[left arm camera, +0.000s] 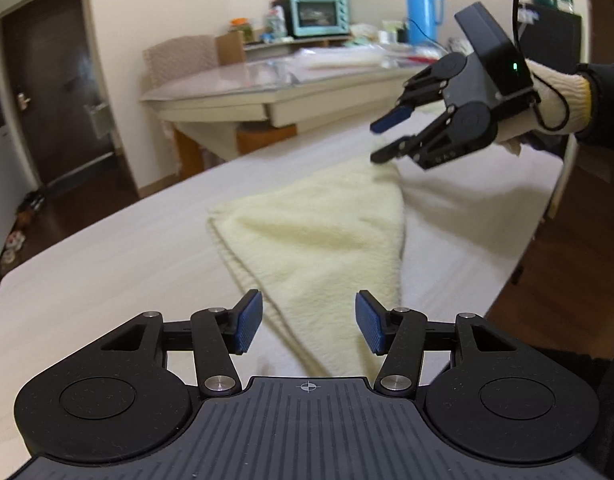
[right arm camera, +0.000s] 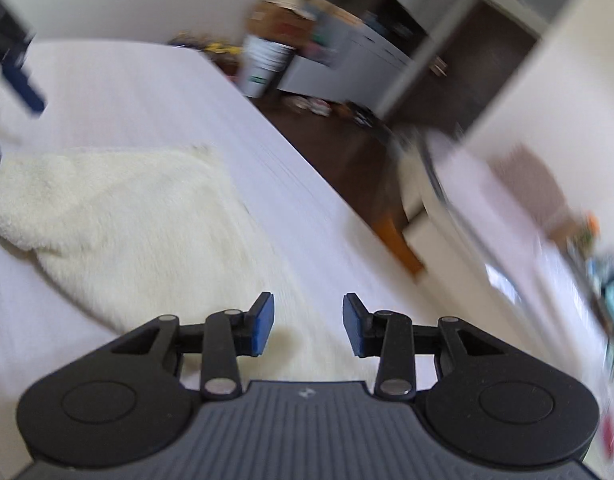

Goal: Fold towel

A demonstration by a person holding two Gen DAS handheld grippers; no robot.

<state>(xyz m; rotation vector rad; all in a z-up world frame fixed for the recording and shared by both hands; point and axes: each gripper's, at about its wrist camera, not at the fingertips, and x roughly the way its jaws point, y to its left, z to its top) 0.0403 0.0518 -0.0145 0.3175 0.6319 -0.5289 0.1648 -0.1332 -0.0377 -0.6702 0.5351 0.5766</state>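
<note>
Lying folded on the white bed sheet [left arm camera: 107, 256], the cream towel [left arm camera: 323, 232] is free of both grippers

Left gripper [left arm camera: 309, 322] hovers over its near end with jaws apart and empty; right gripper [left arm camera: 387, 140] is open beside its far corner, a gloved hand [left arm camera: 555, 100] holding it

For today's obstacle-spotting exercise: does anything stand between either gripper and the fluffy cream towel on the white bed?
Nothing visible does. The fluffy cream towel lies alone on the white bed; the left gripper and the right gripper both hang open just over it.
</note>
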